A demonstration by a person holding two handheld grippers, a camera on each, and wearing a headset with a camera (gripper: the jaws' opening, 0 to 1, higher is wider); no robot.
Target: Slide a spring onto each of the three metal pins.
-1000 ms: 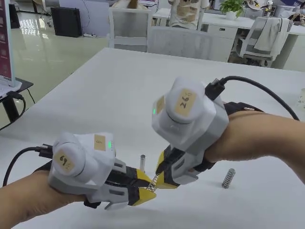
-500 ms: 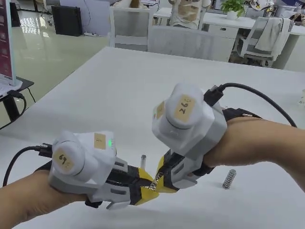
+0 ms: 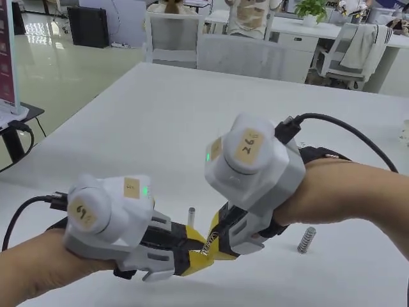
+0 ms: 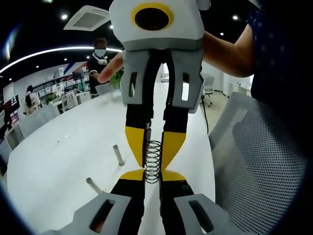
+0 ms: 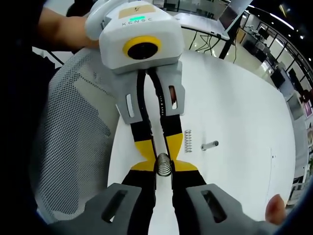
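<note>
A coiled wire spring (image 4: 153, 160) of bright metal is gripped at both ends, just above the bench (image 3: 192, 115). Its near end is pinched in the left claw (image 4: 152, 177), whose black jaws with yellow tips are drawn narrow around the coils. Its far end is taken by the right claw (image 5: 164, 169), likewise closed down to the width of the spring; in the right gripper view the open round end of the coil is seen between the yellow tips. The two claws are set nose to nose, almost touching.

A second spring (image 3: 307, 239), short and tightly wound, is left lying on the bench well to the right of the claws. One slim metal pin (image 3: 191, 215), a plain upright cylinder, is seen in the head view just behind the meeting tips. In the left gripper view two pins are made out, a farther pin (image 4: 118, 154) and a nearer pin (image 4: 93, 185), both bare of springs.

The bench is smooth, white and matt. A chair back (image 4: 259, 161) of grey perforated mesh is seen beside it.
</note>
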